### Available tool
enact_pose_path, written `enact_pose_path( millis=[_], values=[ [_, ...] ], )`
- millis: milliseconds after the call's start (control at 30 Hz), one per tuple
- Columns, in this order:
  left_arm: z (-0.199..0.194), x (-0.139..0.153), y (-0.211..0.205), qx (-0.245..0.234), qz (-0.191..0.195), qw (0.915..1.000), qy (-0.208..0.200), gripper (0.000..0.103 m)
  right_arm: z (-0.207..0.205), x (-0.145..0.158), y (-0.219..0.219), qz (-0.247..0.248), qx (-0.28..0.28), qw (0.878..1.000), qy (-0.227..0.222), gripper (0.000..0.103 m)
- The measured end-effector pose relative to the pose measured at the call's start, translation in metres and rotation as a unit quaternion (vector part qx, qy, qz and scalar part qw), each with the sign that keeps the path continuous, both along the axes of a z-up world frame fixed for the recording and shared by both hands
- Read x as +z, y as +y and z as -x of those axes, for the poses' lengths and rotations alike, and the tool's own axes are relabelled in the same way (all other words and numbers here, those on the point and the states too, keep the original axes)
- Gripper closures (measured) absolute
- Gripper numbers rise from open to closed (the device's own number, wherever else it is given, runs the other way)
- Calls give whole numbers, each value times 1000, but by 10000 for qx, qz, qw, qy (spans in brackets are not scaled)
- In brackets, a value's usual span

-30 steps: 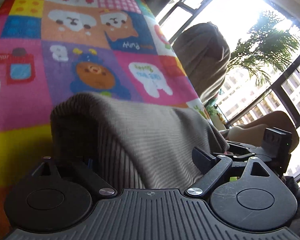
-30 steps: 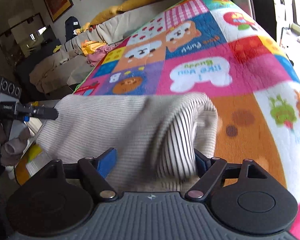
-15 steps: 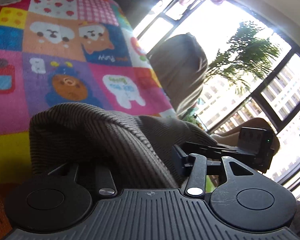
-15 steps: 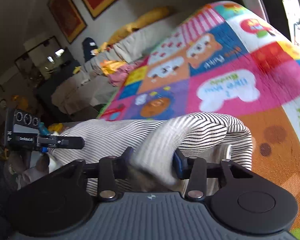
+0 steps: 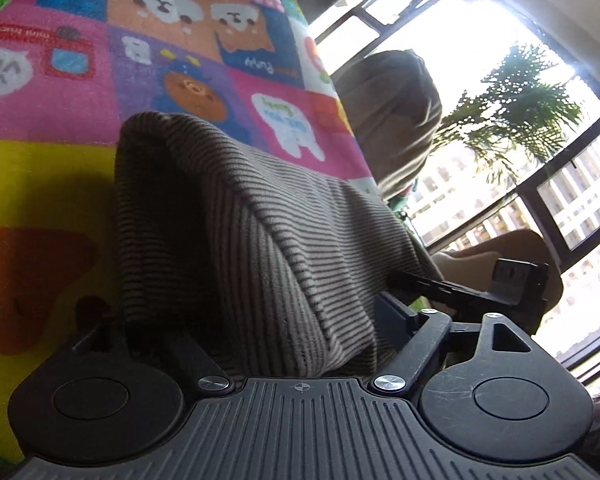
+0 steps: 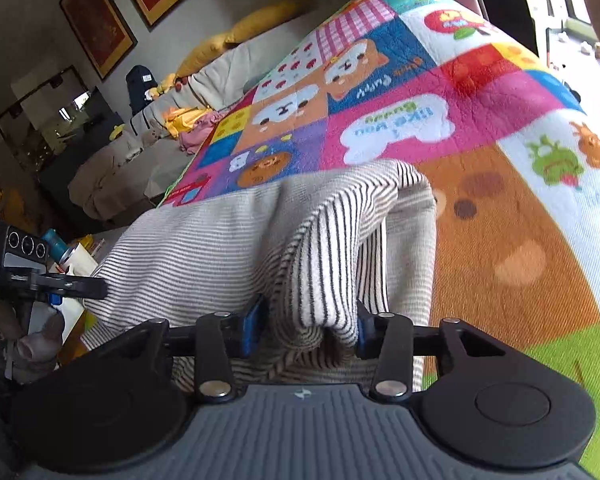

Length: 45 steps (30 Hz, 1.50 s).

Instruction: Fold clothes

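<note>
Striped garment [image 6: 228,248] raised over the near end of the patchwork mat [image 6: 500,240], fold unfinished: right gripper [image 6: 304,330] opening slightly yet pinching a bunched corner, left gripper [image 5: 252,336] opening, cloth draped between its jaws

Each handheld device is matte black plastic with a ribbed grey-black deck at the near edge, bearing a small cross mark at its centre. Two round, dished housings flank the deck. Black link bars run forward from silver screw heads to the jaws, which carry blue pads on the right gripper [image 6: 306,330]. The left gripper [image 5: 256,320] shows scuffs on its right housing. From the side it shows three round ports and white lettering.
</note>
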<state>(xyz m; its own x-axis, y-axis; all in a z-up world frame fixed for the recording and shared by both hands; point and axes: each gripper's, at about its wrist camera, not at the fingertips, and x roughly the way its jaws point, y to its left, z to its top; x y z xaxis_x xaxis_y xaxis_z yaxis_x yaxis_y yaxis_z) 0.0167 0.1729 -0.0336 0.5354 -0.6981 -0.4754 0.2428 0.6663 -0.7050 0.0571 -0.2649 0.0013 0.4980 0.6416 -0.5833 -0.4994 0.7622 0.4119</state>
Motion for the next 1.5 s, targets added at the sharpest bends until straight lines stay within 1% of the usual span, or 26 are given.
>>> enact_pose_path(
  millis=[33,100,133,167,200,233,267,300,433,567,733,800,867,900,967,1000,1033,1167,1200,1233,1267,1333,1367,1400,1433,1500],
  values=[
    [-2,0,-4,-42,32,10000,-3,17,-2,1,3,65,2,9999,-89,58],
    [-5,0,-16,-53,-127,9999,-43,17,-5,2,11,145,71,9997,-167,58],
    [-6,2,-20,-22,-255,9996,-99,22,-6,2,15,159,136,9997,-157,58],
    [-8,3,-25,10,-383,9991,-157,30,-8,1,20,174,202,9995,-147,58],
    [-8,6,-27,32,-454,9988,-203,48,-4,2,24,226,264,9992,-214,61],
    [-9,9,-27,59,-464,9986,-260,58,-1,3,28,277,325,9987,-281,66],
    [-8,14,-25,48,-435,9985,-338,62,2,5,29,295,369,9982,-358,69],
    [-7,18,-23,34,-402,9983,-417,72,4,8,27,188,361,9985,-353,74],
    [7,36,-25,-218,-324,9965,-735,75,9,25,14,-220,276,9987,-365,76],
    [21,39,-25,-317,-418,9948,-874,74,22,39,6,-302,336,9975,-537,76],
    [14,5,-18,-105,-660,9972,-334,69,20,15,9,268,195,9979,-561,76],
    [16,1,-18,-114,-775,9964,-323,65,17,3,14,530,190,9965,-623,75],
    [20,3,-17,-107,-899,9952,-371,57,19,-2,18,777,254,9936,-775,74],
    [24,8,-13,-64,-973,9943,-433,51,20,-1,18,861,272,9925,-821,71],
    [32,18,-5,28,-1121,9921,-562,47,25,4,14,1005,227,9906,-895,60],
    [35,25,0,112,-1143,9911,-667,40,27,8,11,1083,171,9895,-945,47],
    [39,33,6,201,-1159,9900,-776,31,30,13,6,1126,56,9883,-1028,38],
    [44,66,12,320,-1063,9839,-1402,15,45,36,-3,1098,-215,9829,-1465,27],
    [42,72,8,221,-998,9826,-1554,10,50,42,-5,1075,-266,9812,-1582,22],
    [40,78,4,115,-929,9809,-1706,9,54,47,-1,955,-165,9810,-1682,15],
    [34,77,-4,-11,-903,9811,-1713,9,57,51,4,835,-64,9805,-1780,13],
    [22,73,-19,-269,-858,9814,-1697,7,60,51,18,692,273,9805,-1817,1],
    [14,65,-25,-360,-918,9826,-1571,7,59,43,26,696,450,9815,-1727,0],
    [5,52,-30,-361,-1039,9848,-1347,7,58,35,35,701,626,9821,-1635,0],
    [-3,39,-34,-353,-1164,9863,-1113,7,52,21,42,797,669,9850,-1378,0],
    [-13,20,-30,-199,-1243,9883,-863,7,43,-3,55,995,699,9880,-955,0]
  ],
)
